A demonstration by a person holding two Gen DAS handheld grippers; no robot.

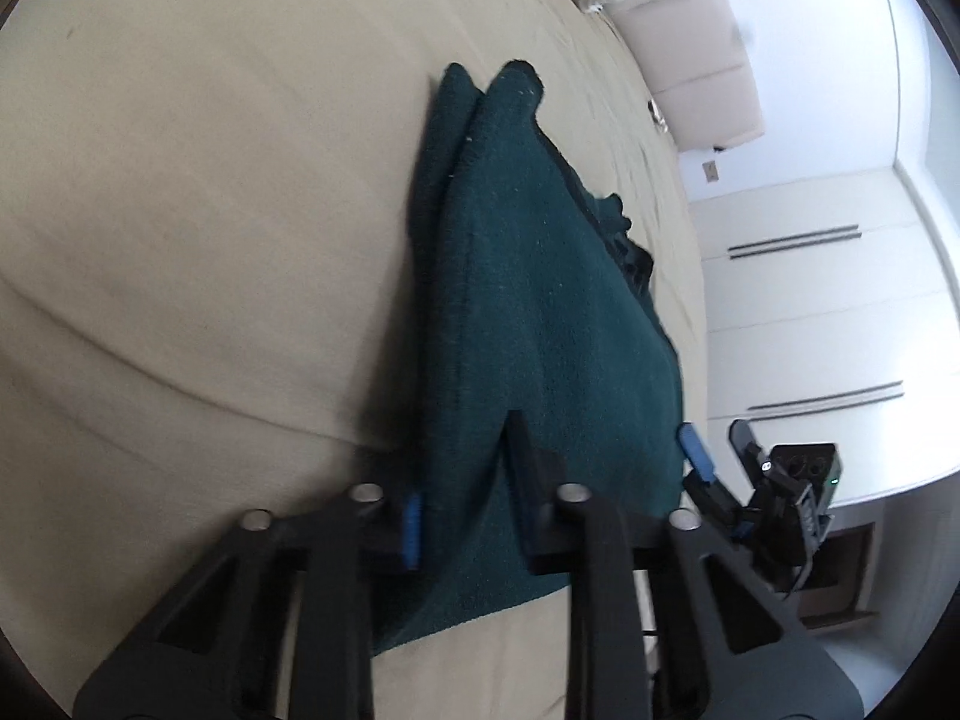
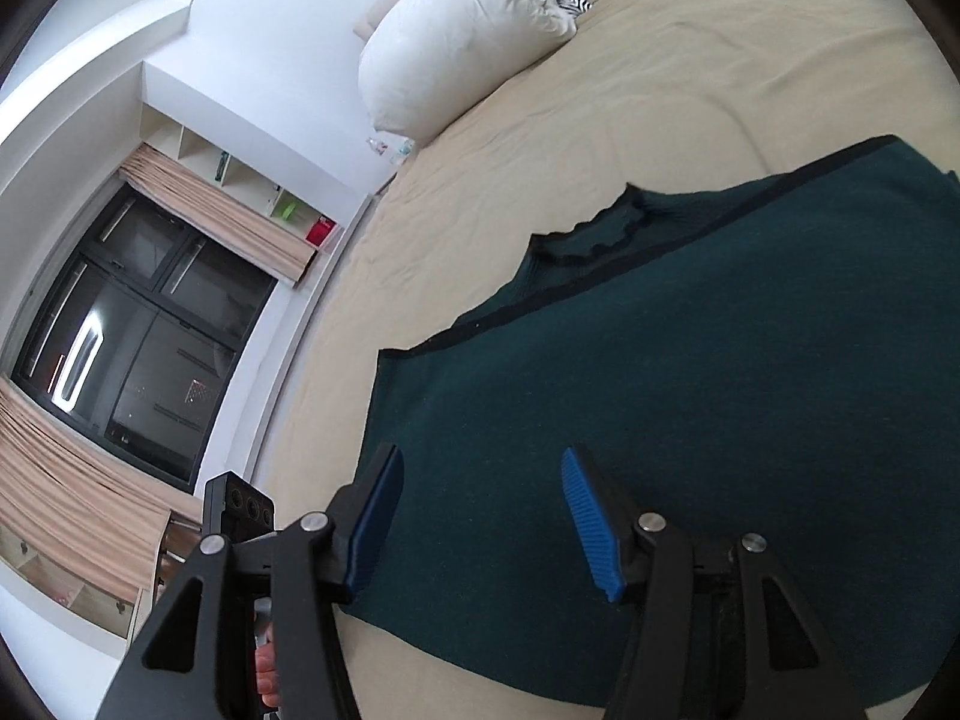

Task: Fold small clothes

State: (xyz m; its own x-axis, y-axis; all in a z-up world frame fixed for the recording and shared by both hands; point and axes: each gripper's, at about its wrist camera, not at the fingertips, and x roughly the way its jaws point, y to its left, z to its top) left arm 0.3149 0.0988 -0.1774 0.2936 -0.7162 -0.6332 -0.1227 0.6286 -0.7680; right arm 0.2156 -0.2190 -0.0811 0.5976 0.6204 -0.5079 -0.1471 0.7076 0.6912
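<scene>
A dark green knitted garment (image 1: 540, 312) lies on the beige bed sheet (image 1: 180, 210), folded over itself, with a ribbed neckline showing in the right wrist view (image 2: 600, 240). My left gripper (image 1: 462, 480) is over the garment's near edge, jaws apart with cloth between the fingers; I cannot tell whether they pinch it. My right gripper (image 2: 480, 516) is open just above the garment (image 2: 690, 390), near its near-left corner. The right gripper also shows in the left wrist view (image 1: 720, 456) at the garment's right edge.
A white pillow (image 2: 456, 36) lies at the head of the bed, with a small striped item (image 2: 573, 0) beside it. A dark window (image 2: 120, 336) with beige curtains and white shelving stand past the bed's edge. A padded headboard (image 1: 690, 60) and white wardrobe doors (image 1: 840, 312) stand behind.
</scene>
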